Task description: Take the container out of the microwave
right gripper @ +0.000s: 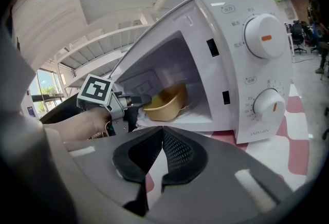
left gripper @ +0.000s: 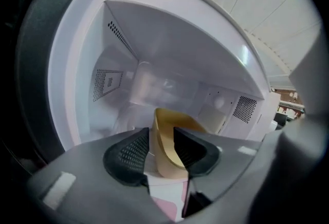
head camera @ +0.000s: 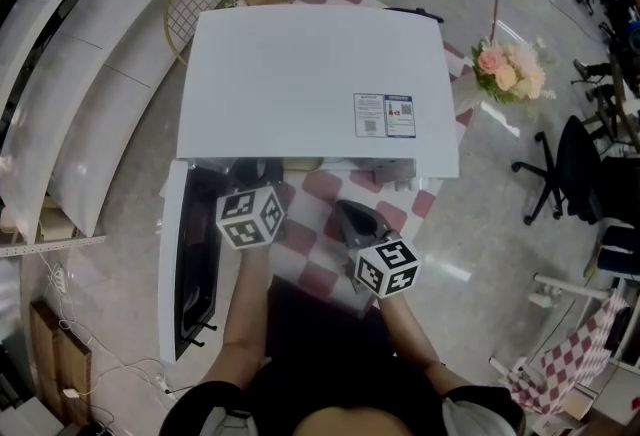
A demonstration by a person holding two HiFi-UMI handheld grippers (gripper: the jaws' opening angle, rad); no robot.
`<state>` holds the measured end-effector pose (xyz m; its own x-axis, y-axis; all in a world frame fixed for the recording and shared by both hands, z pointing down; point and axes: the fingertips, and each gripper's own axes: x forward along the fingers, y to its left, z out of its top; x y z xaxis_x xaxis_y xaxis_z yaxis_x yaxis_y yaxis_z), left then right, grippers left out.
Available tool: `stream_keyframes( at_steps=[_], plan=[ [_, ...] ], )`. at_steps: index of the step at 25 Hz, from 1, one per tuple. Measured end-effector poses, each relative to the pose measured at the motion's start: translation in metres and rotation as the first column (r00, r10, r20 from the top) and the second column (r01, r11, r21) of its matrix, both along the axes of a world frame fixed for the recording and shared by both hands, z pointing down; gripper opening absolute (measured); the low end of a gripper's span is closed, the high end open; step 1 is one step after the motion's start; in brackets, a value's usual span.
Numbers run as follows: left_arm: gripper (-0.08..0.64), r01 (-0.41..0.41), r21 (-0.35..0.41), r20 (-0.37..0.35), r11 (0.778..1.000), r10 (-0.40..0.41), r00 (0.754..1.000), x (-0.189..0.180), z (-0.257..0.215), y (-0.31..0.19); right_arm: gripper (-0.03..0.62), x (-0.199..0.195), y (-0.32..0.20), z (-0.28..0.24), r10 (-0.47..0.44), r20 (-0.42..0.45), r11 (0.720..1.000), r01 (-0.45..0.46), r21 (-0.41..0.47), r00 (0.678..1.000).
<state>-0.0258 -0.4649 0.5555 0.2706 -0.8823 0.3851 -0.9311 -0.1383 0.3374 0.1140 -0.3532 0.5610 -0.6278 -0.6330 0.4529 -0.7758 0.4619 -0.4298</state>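
Observation:
A tan bowl (right gripper: 165,102) sits inside the white microwave (head camera: 315,84), whose door (head camera: 185,264) hangs open at the left. My left gripper (left gripper: 161,133) reaches into the cavity and straddles the near wall of the bowl (left gripper: 163,148). Its jaws are open, one pad outside the wall with a thin gap and one inside. The right gripper view shows that gripper (right gripper: 140,99) at the bowl's left rim. My right gripper (right gripper: 162,135) hangs shut and empty in front of the microwave, back from the opening (head camera: 347,211).
Two dials (right gripper: 264,37) (right gripper: 267,106) sit on the microwave's right panel. A red-and-white checked cloth (head camera: 325,224) covers the table. A bunch of flowers (head camera: 508,69) and an office chair (head camera: 575,169) stand on the floor to the right.

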Motion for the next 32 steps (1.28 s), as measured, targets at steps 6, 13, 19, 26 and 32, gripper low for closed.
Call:
stream_keyframes(
  at_steps=[6,13,19,26,32],
  plan=[
    [0.158,-0.014,-0.035,0.006,0.999,0.014,1.0,0.0,0.003,-0.004,0.002,0.004,-0.006,-0.001,0.012,-0.001,1.0,-0.012,0.002,1.0],
    [0.155,-0.026,-0.087,0.009,0.996,0.027,1.0,0.001,0.011,-0.005,0.002,0.004,-0.006,0.002,0.013,-0.014,1.0,-0.013,0.0,1.0],
    [0.13,-0.028,-0.104,0.012,0.994,0.029,1.0,0.006,0.014,-0.004,0.002,0.002,-0.005,0.003,0.005,-0.015,1.0,-0.005,-0.002,1.0],
    [0.058,-0.013,-0.11,0.009,0.994,0.014,1.0,0.006,0.013,-0.006,0.0,0.0,-0.004,0.004,-0.002,-0.017,1.0,0.002,-0.003,1.0],
    [0.029,-0.014,-0.11,0.013,0.994,0.015,1.0,0.006,0.014,-0.006,0.001,0.002,-0.002,0.004,0.002,-0.017,1.0,-0.002,-0.005,1.0]
  ],
)
